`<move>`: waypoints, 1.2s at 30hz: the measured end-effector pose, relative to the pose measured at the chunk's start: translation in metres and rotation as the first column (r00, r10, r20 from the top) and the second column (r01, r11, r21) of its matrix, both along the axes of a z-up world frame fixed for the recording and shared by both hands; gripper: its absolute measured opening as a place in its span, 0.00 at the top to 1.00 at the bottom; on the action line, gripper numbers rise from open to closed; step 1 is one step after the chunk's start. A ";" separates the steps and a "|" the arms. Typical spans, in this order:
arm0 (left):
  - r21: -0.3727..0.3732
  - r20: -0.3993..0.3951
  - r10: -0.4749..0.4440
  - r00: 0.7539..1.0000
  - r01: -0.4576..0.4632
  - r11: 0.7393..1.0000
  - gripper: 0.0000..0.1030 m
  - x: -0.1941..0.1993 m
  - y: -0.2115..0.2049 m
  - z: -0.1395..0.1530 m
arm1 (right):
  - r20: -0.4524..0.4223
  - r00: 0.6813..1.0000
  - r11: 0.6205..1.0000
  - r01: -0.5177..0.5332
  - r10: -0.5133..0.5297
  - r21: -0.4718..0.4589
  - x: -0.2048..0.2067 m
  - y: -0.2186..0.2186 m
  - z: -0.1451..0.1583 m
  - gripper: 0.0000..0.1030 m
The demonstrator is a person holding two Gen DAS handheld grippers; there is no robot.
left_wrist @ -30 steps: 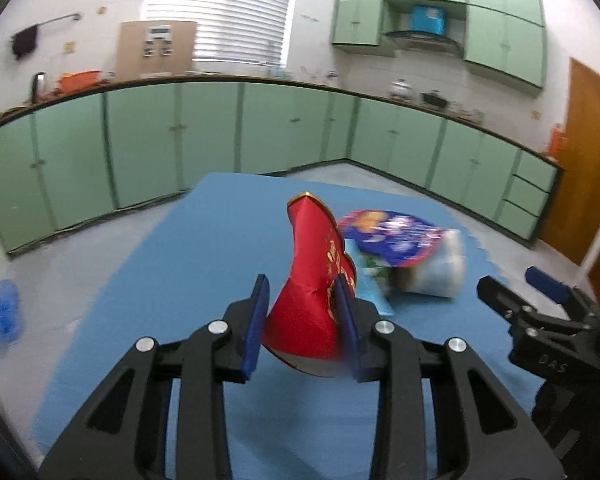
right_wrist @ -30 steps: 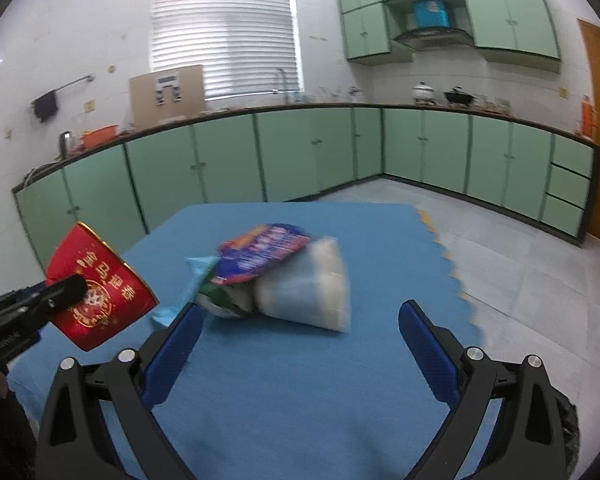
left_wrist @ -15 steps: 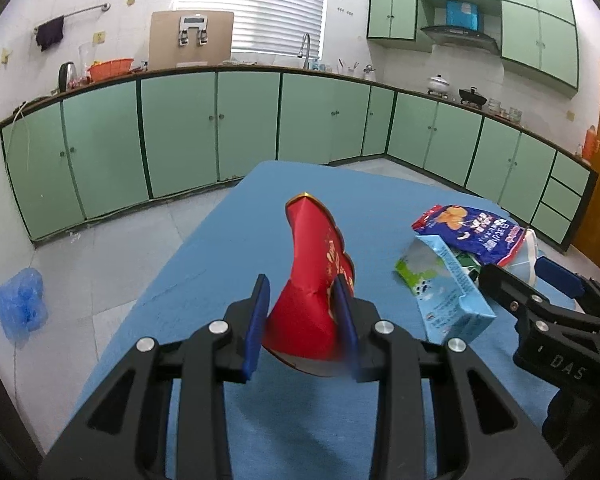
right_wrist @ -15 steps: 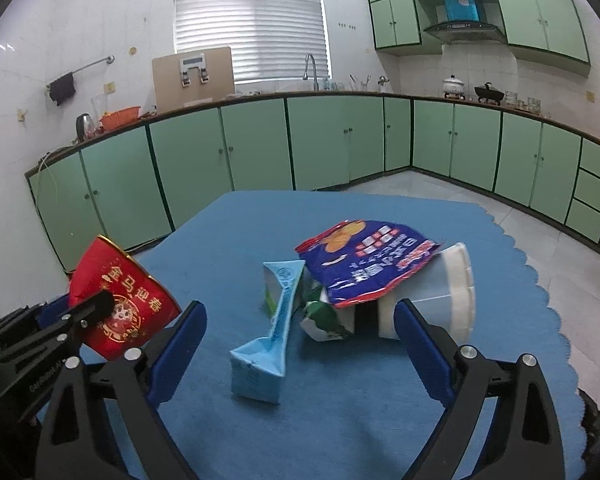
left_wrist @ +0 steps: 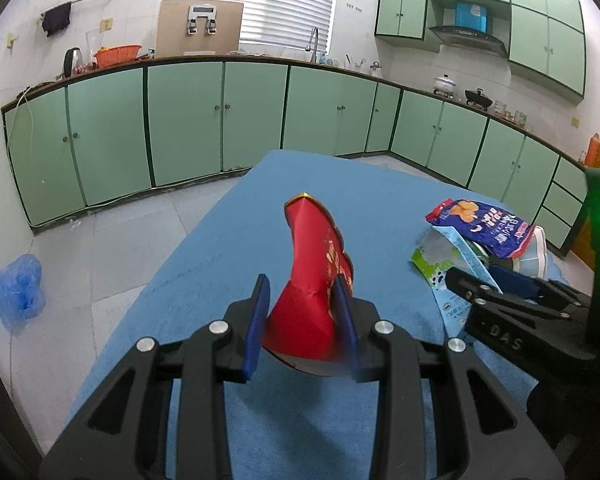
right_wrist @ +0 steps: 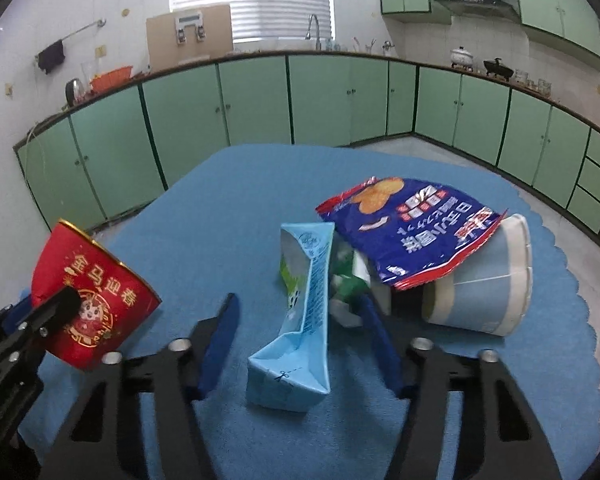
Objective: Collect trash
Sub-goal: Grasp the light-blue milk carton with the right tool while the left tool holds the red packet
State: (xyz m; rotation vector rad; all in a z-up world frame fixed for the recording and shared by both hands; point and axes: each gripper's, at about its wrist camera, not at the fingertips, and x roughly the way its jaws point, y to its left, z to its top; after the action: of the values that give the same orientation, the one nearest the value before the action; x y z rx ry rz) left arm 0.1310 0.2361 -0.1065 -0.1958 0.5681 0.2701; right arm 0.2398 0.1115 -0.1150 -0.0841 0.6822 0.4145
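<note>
The left gripper (left_wrist: 302,322) has its fingers clamped on a red packet (left_wrist: 314,280) above the blue desk (left_wrist: 228,240). The right gripper (right_wrist: 300,344), fingers apart and just closing, straddles a flattened milk carton (right_wrist: 304,312) without touching. Right of it, a blue snack bag (right_wrist: 416,236) drapes over a tipped paper cup (right_wrist: 488,280) (green scraps beneath are hard to identify).

The right gripper (right_wrist: 300,320) has come in over the blue cloth (right_wrist: 228,184) and its jaws have just been closing around the light-blue carton (right_wrist: 300,344) (pads not yet pressing it), which now lies between them.
</note>
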 end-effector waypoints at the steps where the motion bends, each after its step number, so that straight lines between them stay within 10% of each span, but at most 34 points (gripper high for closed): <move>1: 0.001 0.000 -0.002 1.000 0.002 1.000 0.70 0.001 -0.002 0.001 | -0.008 1.000 1.000 -0.003 0.003 -0.001 -0.001 0.001 -0.001 0.58; 22: 0.000 0.006 -0.124 0.992 0.124 0.992 0.70 0.002 -0.056 0.010 | -0.088 0.994 0.997 -0.070 0.072 0.026 -0.038 -0.072 -0.002 0.66; 31: 0.018 -0.015 -0.114 0.993 0.114 0.993 0.71 0.001 -0.057 0.008 | -0.110 0.987 0.994 -0.113 0.114 0.010 -0.014 -0.053 -0.014 0.49; 36: 0.018 -0.020 -0.111 0.994 0.111 0.994 0.71 0.000 -0.056 0.008 | -0.133 0.983 0.992 -0.126 0.127 0.010 -0.016 -0.055 -0.021 0.80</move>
State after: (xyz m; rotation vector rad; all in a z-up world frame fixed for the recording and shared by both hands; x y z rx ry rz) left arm 0.1311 0.1799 -0.0983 -0.1429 0.5927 0.1698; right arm 0.2234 0.0562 -0.1359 -0.0991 0.8109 0.5466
